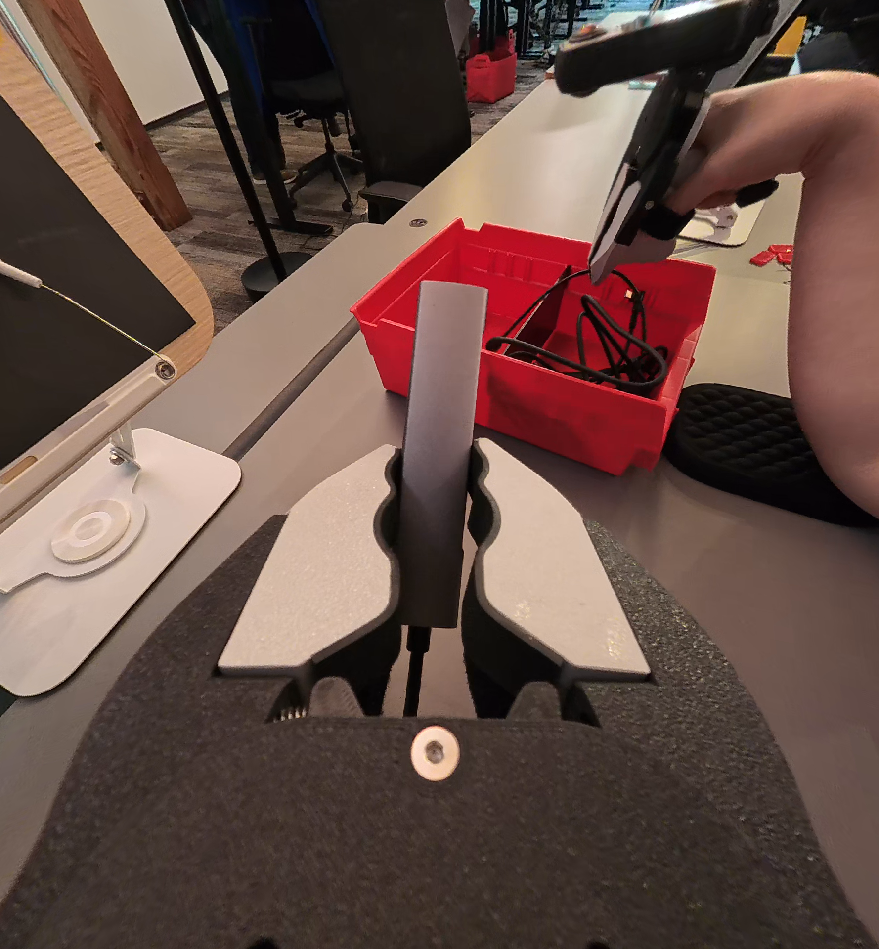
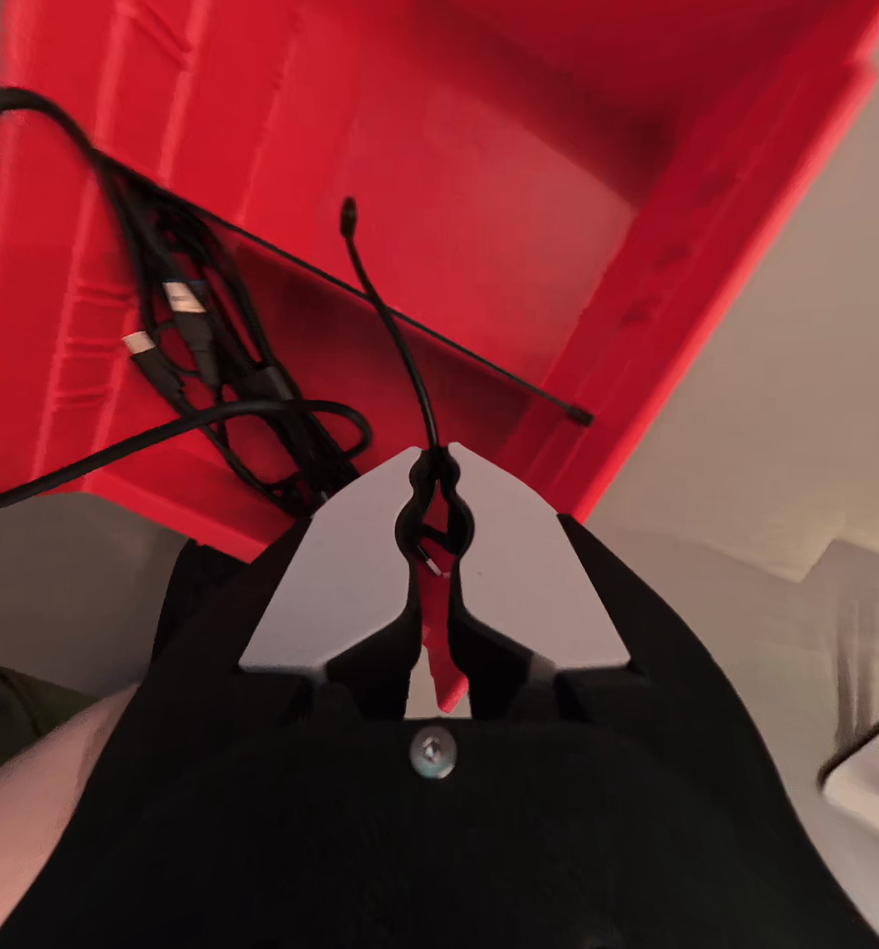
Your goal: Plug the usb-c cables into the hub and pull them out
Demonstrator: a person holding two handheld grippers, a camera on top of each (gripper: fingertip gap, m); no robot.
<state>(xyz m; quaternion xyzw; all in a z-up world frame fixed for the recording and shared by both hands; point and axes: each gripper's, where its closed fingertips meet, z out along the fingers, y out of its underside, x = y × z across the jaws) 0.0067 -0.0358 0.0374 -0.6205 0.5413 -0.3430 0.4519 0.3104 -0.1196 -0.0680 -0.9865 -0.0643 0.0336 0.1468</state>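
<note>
My left gripper (image 1: pixel 435 457) is shut on a long dark grey hub (image 1: pixel 445 390), held above the grey table and pointing toward a red bin (image 1: pixel 555 416); the hub's own black lead runs back between the fingers. My right gripper (image 2: pixel 435 452) is shut on a thin black cable (image 2: pixel 399 328) over the red bin (image 2: pixel 478 154). In the left wrist view the right gripper (image 1: pixel 597 274) hangs tip-down over the bin's right compartment. A tangle of black cables (image 2: pixel 211 359) with silver plugs lies in the bin; it also shows in the left wrist view (image 1: pixel 612 344).
A screen with a wooden frame (image 1: pixel 57 287) on a white stand (image 1: pixel 93 539) sits at the left. A black quilted pad (image 1: pixel 745 447) lies right of the bin under the person's forearm (image 1: pixel 848 308). Office chairs (image 1: pixel 324 102) stand beyond the table edge. The gap from one gripper's tips to the other's is roughly 35 centimetres.
</note>
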